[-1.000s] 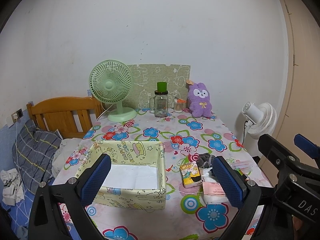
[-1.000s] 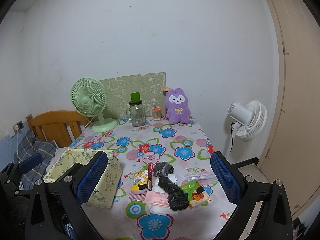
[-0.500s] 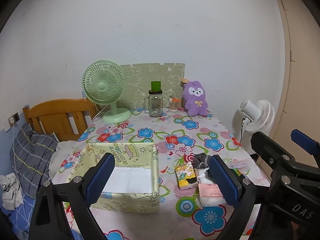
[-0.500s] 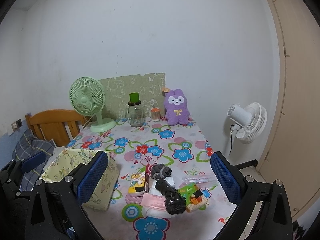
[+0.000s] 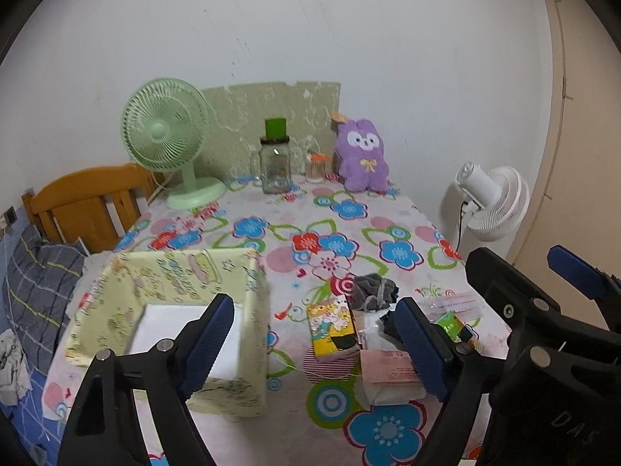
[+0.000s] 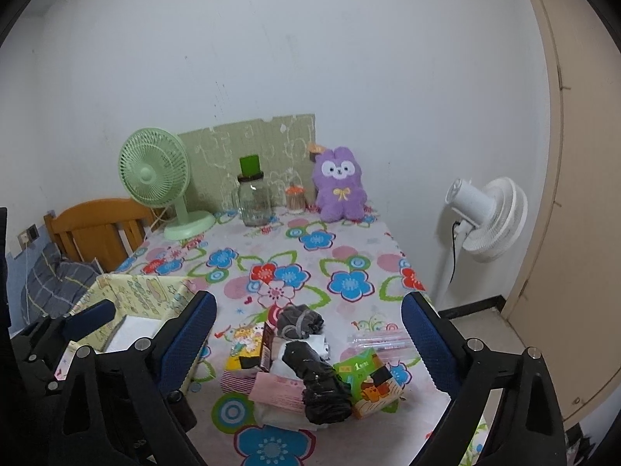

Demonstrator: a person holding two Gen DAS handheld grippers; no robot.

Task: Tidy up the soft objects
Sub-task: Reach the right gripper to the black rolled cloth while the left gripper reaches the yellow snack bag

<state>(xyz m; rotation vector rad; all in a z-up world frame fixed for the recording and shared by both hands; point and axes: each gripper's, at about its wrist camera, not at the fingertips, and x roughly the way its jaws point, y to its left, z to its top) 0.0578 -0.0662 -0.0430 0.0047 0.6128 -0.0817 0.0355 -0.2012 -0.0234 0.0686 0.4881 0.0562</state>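
Note:
A heap of small things lies near the front of the flowered table [image 5: 396, 252]: rolled grey socks [image 5: 374, 289] [image 6: 299, 320], a black bundle [image 6: 318, 384], a yellow tissue pack [image 5: 332, 328], a pink pack [image 6: 277, 388], a green carton [image 6: 368, 384]. To its left stands a yellow-green fabric box [image 5: 174, 283] [image 6: 147, 291] with a white bottom. A purple plush bunny [image 5: 363, 155] [image 6: 339, 184] sits at the far edge. My left gripper [image 5: 314, 303] hovers over the box's right wall and the heap, jaws closing on nothing. My right gripper [image 6: 308, 299] hangs above the heap, jaws closing, nothing between them.
A green desk fan [image 5: 167, 136], a glass jar with a green lid [image 5: 275, 163] and a small orange-topped jar [image 6: 295, 196] line the back edge. A white floor fan [image 6: 485, 217] stands right of the table. A wooden headboard [image 5: 85, 202] and checked bedding [image 5: 39, 283] lie to the left.
Both grippers have come forward and down toward the heap, which now looks larger. The left jaws stand narrower than a second ago; the right jaws are slightly narrower.

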